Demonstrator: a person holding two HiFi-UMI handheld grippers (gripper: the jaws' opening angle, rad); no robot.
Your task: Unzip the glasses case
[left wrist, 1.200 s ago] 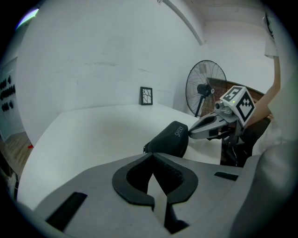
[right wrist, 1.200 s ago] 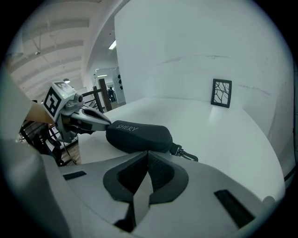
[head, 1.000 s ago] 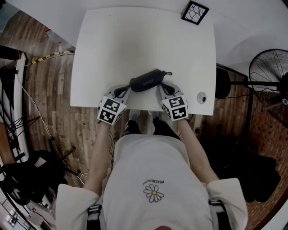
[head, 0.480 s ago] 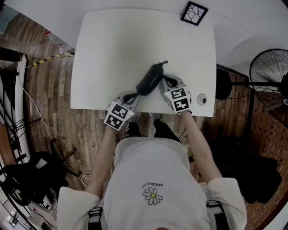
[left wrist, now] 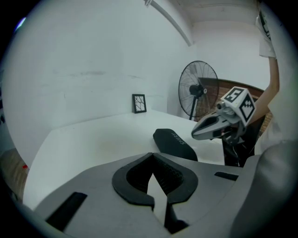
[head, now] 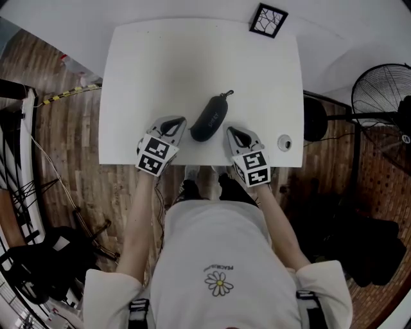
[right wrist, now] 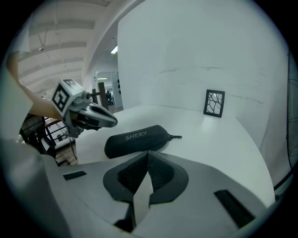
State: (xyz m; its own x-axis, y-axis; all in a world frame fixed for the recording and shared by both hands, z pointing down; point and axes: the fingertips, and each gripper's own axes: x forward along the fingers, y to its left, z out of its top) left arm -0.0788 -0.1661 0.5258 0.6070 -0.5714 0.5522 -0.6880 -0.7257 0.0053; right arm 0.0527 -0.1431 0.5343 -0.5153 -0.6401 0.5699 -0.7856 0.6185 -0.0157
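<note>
White table (head: pixel 160 71) across the middle of the head view, wood floor (head: pixel 70 141) on both sides. Standing fan (head: pixel 379 96) off the table's right edge. Below the near edge, a person in a white shirt (head: pixel 218 257), both arms reaching forward.

Black case (head: pixel 210 118) flat on the table, close to the near edge, lying on a slant and closed, pull (head: pixel 226 94) at the far end. Placed between the two grippers, touching neither.

Left gripper (head: pixel 174 123) just beside the case's near end, jaws together at the tips, nothing between them. Right gripper (head: pixel 231 133) a little apart on the other side, jaws likewise closed and empty.

Small black frame (head: pixel 268 20) upright at the far right corner. Small round disc (head: pixel 284 142) at the near right corner.
</note>
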